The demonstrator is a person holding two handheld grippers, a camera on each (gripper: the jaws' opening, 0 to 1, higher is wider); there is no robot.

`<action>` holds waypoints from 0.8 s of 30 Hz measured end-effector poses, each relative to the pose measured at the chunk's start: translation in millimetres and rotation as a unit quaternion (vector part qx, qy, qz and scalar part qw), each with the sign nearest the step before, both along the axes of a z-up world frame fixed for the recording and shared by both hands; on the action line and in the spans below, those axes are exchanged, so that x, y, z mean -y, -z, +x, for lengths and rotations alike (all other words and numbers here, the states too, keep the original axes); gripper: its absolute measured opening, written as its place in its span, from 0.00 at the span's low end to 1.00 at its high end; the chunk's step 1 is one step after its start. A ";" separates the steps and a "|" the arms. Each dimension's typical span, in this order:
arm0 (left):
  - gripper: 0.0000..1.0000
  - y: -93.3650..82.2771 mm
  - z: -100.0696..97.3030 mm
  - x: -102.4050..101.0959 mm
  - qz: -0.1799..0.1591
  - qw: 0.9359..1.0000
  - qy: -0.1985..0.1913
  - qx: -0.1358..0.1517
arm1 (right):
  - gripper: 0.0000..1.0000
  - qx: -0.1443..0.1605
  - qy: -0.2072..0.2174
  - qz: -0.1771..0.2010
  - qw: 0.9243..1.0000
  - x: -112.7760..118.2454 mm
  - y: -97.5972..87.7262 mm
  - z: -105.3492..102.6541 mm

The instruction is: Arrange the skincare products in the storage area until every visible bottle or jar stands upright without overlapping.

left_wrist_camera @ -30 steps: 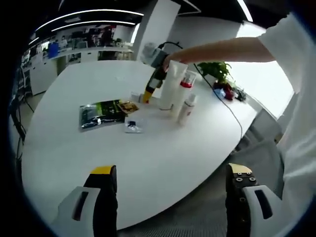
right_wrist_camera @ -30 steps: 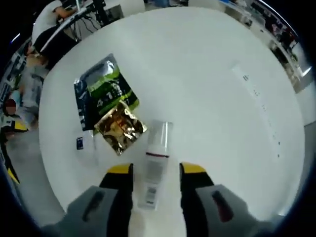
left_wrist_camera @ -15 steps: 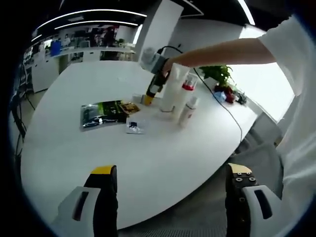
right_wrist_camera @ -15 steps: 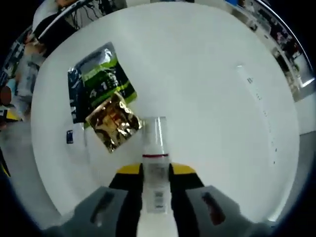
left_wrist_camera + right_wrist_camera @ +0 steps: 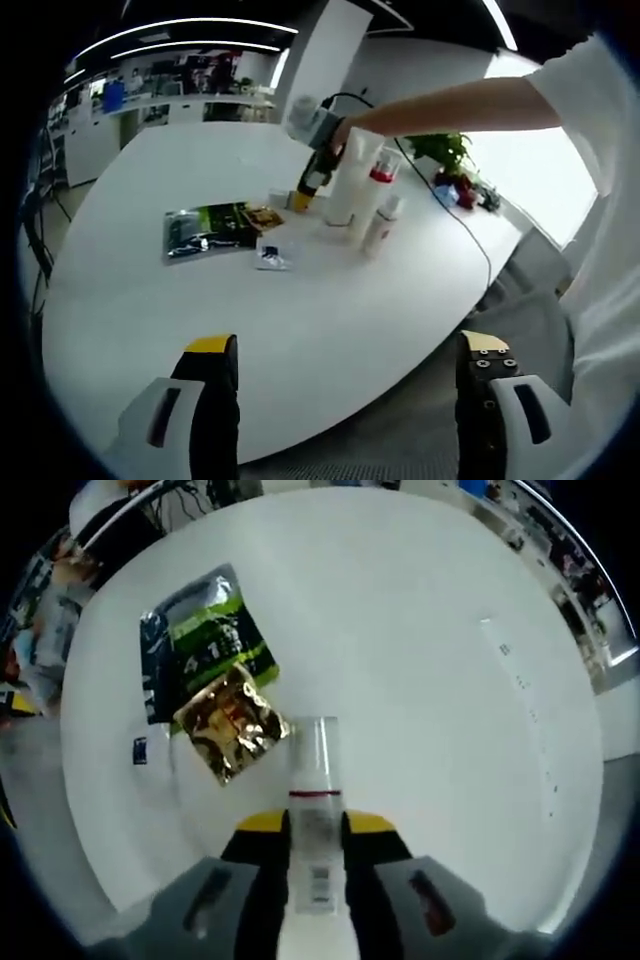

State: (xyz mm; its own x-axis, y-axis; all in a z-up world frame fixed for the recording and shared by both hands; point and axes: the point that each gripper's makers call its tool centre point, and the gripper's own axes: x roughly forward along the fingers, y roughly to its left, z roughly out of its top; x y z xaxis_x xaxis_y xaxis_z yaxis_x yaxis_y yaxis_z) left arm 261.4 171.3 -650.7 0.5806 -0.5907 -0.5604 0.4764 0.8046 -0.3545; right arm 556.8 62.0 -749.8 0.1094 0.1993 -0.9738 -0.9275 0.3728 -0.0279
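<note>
So a second ago our right claw had its jaws wide on either side of the lying bottle; now they've shut in and are pinching its body, just below the red band. Since half a second back almost nothing has shifted, so we'd guess the grip is set and the lift-and-stand-up comes next. The bottle still lies flat on the worktop, clear cap pointing to 12 o'clock in the right gripper view. A gold sachet sits just beside the cap at about 10 o'clock, with a green-and-black packet touching it further out.

Our left claw hangs spread wide off the near edge of the worktop, holding nothing. From there we see the right claw up at 12 o'clock, next to a tall white tube, a red-collared bottle and a small white bottle, all standing. So it looks like the pinched bottle is the one left to stand up.
</note>
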 end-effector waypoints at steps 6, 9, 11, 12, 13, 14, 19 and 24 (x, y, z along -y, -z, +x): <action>0.88 -0.5 0.2 -0.5 -0.002 1.000 -0.001 0.001 | 0.20 0.011 0.005 0.013 1.000 2.3 -13.1 3.7; 0.88 -0.5 0.0 -0.4 -0.002 1.000 -0.002 0.001 | 0.20 0.019 0.007 0.019 1.000 0.1 -17.9 7.5; 0.88 -0.7 -0.1 -0.2 -0.002 1.000 -0.001 0.002 | 0.20 0.022 0.011 0.025 0.999 1.9 -23.2 10.0; 0.88 -0.6 -0.2 -0.1 -0.002 1.000 0.000 0.002 | 0.20 0.024 0.013 0.029 0.999 2.6 -26.9 10.7; 0.88 -0.6 -0.2 -0.1 -0.002 1.000 0.000 0.002 | 0.20 0.026 0.014 0.031 0.999 3.1 -29.6 10.4; 0.88 -0.8 -0.3 0.2 -0.002 1.000 0.000 0.002 | 0.20 0.029 0.015 0.034 0.999 3.6 -32.2 11.1; 0.88 -1.1 -0.5 0.6 -0.001 1.000 0.001 0.003 | 0.20 0.042 0.016 0.043 0.998 6.2 -44.6 12.1; 0.88 -1.4 -0.4 0.6 -0.001 1.000 0.001 0.004 | 0.20 0.060 0.012 0.056 0.997 5.1 -59.2 11.3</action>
